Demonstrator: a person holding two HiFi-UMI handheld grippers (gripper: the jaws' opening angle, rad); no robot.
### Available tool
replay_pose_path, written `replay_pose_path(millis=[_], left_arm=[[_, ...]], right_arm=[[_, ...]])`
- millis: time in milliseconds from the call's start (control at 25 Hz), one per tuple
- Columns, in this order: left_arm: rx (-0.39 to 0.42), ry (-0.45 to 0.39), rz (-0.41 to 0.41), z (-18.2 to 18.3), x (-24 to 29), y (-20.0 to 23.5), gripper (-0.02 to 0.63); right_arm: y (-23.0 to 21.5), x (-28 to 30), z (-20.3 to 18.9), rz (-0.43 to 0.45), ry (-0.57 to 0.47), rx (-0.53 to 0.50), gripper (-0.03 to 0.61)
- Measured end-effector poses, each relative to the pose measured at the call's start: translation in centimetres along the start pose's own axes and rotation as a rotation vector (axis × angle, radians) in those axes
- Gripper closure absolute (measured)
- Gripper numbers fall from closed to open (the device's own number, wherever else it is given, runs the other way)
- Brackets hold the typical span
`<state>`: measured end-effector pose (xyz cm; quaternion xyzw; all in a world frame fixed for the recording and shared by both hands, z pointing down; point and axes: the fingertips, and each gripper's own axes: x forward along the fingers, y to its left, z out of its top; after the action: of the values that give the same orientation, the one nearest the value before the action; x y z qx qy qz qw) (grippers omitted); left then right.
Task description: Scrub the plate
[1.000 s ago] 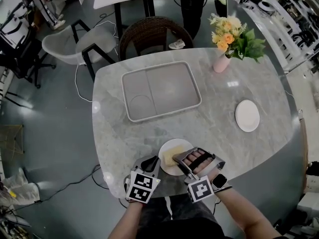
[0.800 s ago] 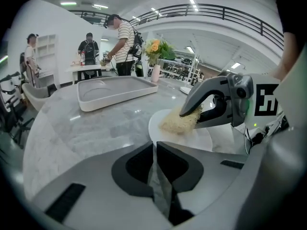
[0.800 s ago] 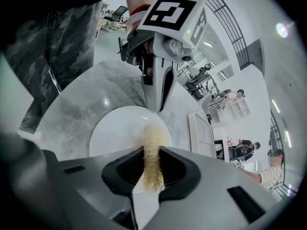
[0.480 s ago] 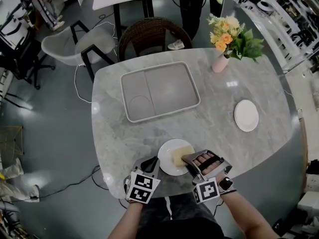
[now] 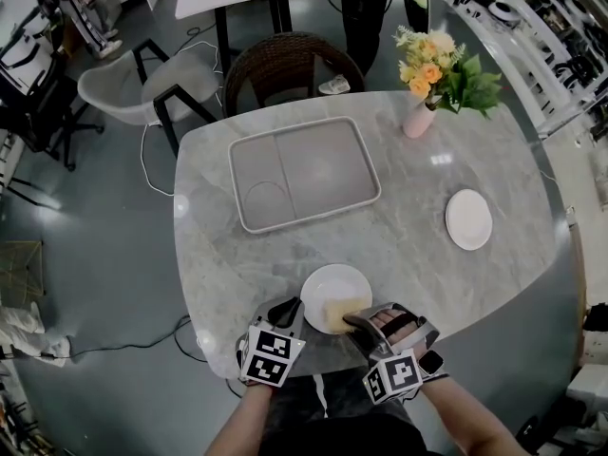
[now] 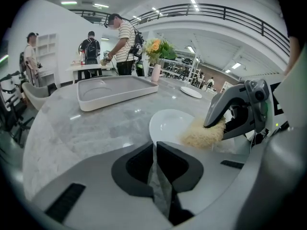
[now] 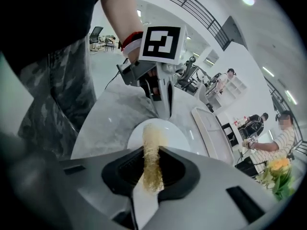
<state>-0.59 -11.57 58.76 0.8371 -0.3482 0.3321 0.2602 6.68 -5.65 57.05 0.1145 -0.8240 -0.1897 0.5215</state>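
A white plate (image 5: 334,285) lies near the front edge of the marble table (image 5: 228,255). My left gripper (image 5: 288,312) stands at the plate's left rim, its jaws shut on that rim; in the left gripper view (image 6: 154,145) the plate (image 6: 169,123) runs right into them. My right gripper (image 5: 366,323) is shut on a yellow scrub sponge (image 5: 339,313), which presses on the near part of the plate. In the right gripper view (image 7: 152,153) the sponge (image 7: 152,150) sticks out over the plate (image 7: 176,137), and the left gripper (image 7: 164,110) stands beyond it.
A grey compartment tray (image 5: 304,174) lies at the table's middle back. To the right sits a second small white plate (image 5: 469,219), with a pink vase of flowers (image 5: 432,79) behind it. A wicker chair (image 5: 290,65) stands at the far edge. People stand in the background.
The right gripper has drawn the sponge across the plate, first to the right and then toward the near edge. The left gripper and the plate have stayed put.
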Motion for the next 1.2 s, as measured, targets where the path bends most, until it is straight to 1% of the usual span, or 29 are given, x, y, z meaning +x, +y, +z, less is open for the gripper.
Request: replay_pose_path(millis=[160, 480, 760, 1040, 1200], left_arm=[[0.000, 0.002, -0.001, 0.0, 0.1, 0.0, 0.580], [0.000, 0.004, 0.000, 0.2, 0.1, 0.0, 0.580], [-0.005, 0.010, -0.002, 0.1, 0.1, 0.0, 0.580], [-0.013, 0.011, -0.003, 0.1, 0.1, 0.0, 0.580], [-0.016, 0.032, 0.006, -0.2, 0.2, 0.2, 0.580]], right_arm=[[0.2, 0.2, 1.0, 0.001, -0.016, -0.002, 0.502], [-1.0, 1.0, 2.7, -0.006, -0.059, -0.008, 0.502], [-4.5, 2.3, 2.3, -0.059, -0.033, -0.041, 0.502], [-6.7, 3.9, 1.7, -0.081, 0.006, -0.126, 0.502], [-7.9, 3.8, 0.3, -0.104, 0.047, -0.107, 0.502]])
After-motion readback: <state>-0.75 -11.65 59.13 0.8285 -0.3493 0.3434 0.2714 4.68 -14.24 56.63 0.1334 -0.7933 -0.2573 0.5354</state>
